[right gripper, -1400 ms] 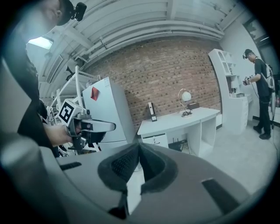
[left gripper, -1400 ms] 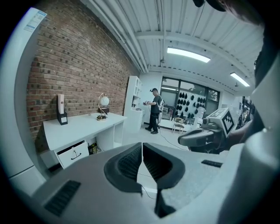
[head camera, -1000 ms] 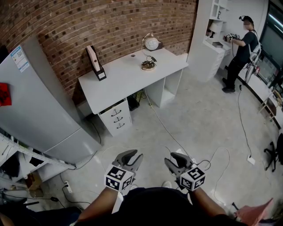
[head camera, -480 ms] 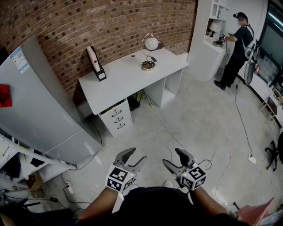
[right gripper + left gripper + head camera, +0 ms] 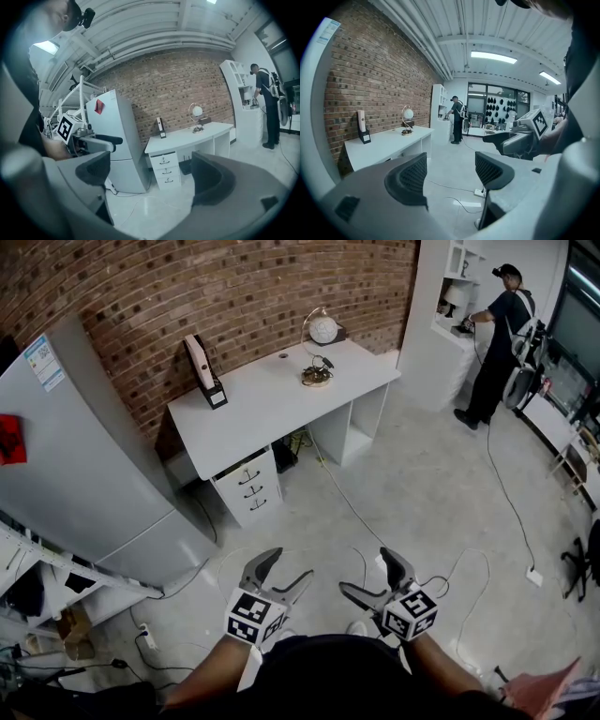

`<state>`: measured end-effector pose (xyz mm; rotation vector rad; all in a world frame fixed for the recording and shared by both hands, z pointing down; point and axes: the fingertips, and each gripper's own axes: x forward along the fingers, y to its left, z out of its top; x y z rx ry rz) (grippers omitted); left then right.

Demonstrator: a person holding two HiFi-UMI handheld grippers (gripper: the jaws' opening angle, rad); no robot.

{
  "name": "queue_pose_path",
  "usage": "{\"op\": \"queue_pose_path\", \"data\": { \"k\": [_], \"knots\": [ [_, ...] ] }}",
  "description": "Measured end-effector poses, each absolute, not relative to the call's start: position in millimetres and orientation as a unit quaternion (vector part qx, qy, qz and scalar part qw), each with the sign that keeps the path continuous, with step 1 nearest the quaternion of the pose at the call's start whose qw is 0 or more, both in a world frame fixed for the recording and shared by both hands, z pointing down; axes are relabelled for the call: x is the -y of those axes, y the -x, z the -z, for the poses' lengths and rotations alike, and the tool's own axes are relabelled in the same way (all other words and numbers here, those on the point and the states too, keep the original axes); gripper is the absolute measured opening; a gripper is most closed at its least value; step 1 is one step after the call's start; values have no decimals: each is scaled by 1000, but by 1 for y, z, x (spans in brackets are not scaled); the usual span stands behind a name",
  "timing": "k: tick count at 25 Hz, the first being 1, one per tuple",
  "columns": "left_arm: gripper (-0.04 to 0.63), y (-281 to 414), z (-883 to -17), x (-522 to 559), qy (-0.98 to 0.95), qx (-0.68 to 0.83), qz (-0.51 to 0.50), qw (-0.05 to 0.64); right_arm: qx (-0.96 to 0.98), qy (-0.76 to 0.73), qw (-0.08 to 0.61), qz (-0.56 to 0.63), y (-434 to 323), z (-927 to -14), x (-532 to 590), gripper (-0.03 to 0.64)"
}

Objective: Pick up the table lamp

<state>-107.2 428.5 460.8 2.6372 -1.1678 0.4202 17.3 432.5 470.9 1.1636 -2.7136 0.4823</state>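
Note:
The table lamp (image 5: 319, 343), a white globe on a thin curved arm with a round base, stands at the back right of a white desk (image 5: 272, 404) against the brick wall. It also shows small in the left gripper view as the table lamp (image 5: 407, 121) and in the right gripper view as the table lamp (image 5: 196, 117). Both grippers hover low in front of my body, far from the desk. My left gripper (image 5: 278, 573) and right gripper (image 5: 371, 577) have jaws opening, with nothing between them.
A black-and-white upright device (image 5: 203, 371) stands on the desk's left end. A grey refrigerator (image 5: 84, 456) fills the left. Cables (image 5: 356, 521) run across the concrete floor. A person (image 5: 495, 343) stands at white shelves at the far right.
Both grippers' jaws have spread from nearly shut to wide. The person at the far right has shifted along the shelves.

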Motion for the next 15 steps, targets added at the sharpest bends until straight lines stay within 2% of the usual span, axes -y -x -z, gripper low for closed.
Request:
{"op": "queue_pose_path", "data": {
  "k": [5, 15],
  "knots": [
    [324, 118, -463, -432, -899, 399, -143, 112, 905, -381, 82, -170, -4, -475, -439, 592],
    [325, 155, -479, -447, -903, 377, -170, 119, 908, -370, 87, -177, 41, -482, -453, 578]
  ]
}}
